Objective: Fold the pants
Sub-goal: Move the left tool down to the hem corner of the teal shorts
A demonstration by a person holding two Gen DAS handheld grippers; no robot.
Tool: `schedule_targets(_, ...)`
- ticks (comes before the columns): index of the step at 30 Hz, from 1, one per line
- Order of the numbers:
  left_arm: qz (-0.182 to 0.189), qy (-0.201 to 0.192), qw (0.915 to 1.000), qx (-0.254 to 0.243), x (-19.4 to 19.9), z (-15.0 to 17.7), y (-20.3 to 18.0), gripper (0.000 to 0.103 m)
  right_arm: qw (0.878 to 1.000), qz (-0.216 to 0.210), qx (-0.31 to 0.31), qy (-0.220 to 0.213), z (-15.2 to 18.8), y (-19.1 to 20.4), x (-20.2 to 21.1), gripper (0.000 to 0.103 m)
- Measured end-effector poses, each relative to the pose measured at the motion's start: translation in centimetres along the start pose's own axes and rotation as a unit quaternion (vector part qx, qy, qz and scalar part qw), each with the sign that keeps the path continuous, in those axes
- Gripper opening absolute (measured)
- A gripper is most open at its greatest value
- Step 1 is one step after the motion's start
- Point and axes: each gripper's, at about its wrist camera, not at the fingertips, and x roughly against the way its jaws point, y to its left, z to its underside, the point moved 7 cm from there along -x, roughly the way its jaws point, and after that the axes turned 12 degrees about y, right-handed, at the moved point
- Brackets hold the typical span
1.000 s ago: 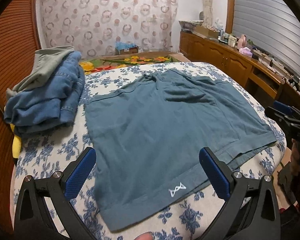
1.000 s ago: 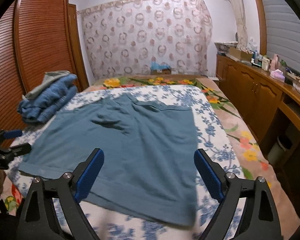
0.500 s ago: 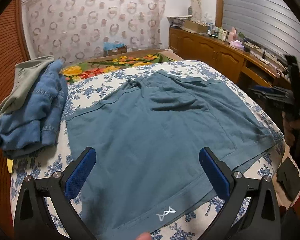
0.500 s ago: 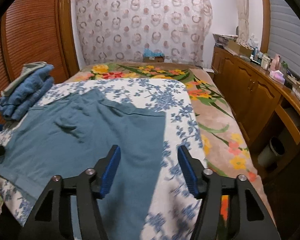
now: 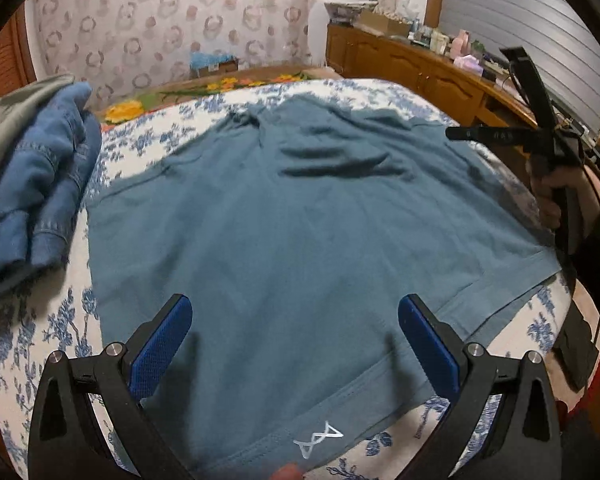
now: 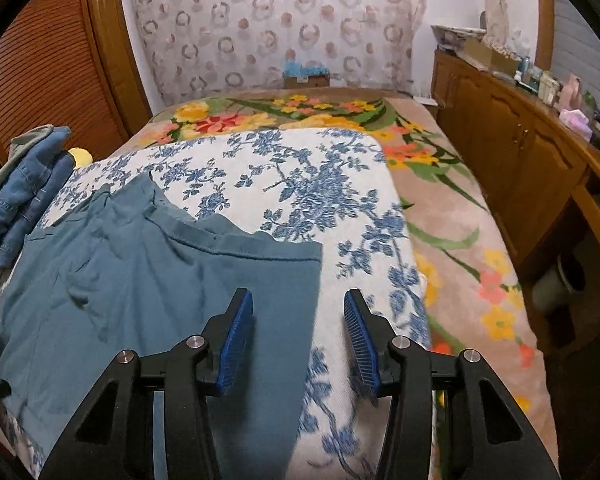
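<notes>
Teal-blue pants (image 5: pixel 292 240) lie spread flat on a bed with a white and blue flowered sheet (image 5: pixel 60 328). A white logo (image 5: pixel 318 438) marks the hem nearest me. My left gripper (image 5: pixel 294 340) is open wide and empty, just above that near hem. The pants also show in the right wrist view (image 6: pixel 140 288). My right gripper (image 6: pixel 298 336) is partly open and empty, over the pants' right side edge. It also shows in the left wrist view (image 5: pixel 540 136), held by a hand at the pants' right side.
A pile of denim and grey clothes (image 5: pixel 32 184) lies on the bed's left side, also in the right wrist view (image 6: pixel 24 188). A flowered blanket (image 6: pixel 440 208) covers the bed's right and far side. Wooden cabinets (image 6: pixel 532 160) run along the right; a slatted wooden wardrobe (image 6: pixel 40 60) stands left.
My right gripper has swung right to the pants' side edge and its jaws have narrowed from wide open. My left gripper has moved closer over the near hem, still wide open.
</notes>
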Motion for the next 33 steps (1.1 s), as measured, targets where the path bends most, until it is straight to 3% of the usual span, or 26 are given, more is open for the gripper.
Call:
schedule_targets(7,0.002,0.019,0.9998,0.006,-1.6,0.8,0.2,0.103,1.0,0.004,-0.002,0.008,-1.1,-0.9,-0.4,0.031)
schedule_targets(9,-0.001,0.015,0.9999,0.006,-1.5,0.9,0.2,0.103,1.0,-0.008,-0.012,0.01,-0.9,-1.0,0.0,0.011)
schedule_targets(12,-0.002,0.012,0.9999,0.006,-1.6,0.9,0.3,0.103,1.0,-0.021,-0.009,0.013,-0.8,-1.3,0.4,0.001)
schedule_targets(16,-0.013,0.007,0.9999,0.001,-1.6,0.9,0.1,0.103,0.999,0.024,-0.034,-0.021,-1.9,-3.8,2.2,0.001)
schedule_targets(22,-0.017,0.003,0.9999,0.002,-1.8,0.7,0.3,0.103,0.998,0.051,-0.039,-0.004,-0.5,-5.3,2.4,0.001)
schedule_targets(25,-0.017,0.002,0.9999,0.002,-1.7,0.7,0.3,0.103,0.998,0.05,-0.035,-0.013,0.0,-4.9,3.8,0.014)
schedule_targets(27,-0.017,0.001,0.9999,0.003,-1.7,0.8,0.3,0.103,0.998,0.046,-0.024,-0.026,0.3,-3.8,4.8,0.031)
schedule_targets(33,-0.017,0.002,0.9999,0.003,-1.7,0.8,0.3,0.103,0.998,0.004,0.026,-0.049,5.2,0.7,8.5,0.057)
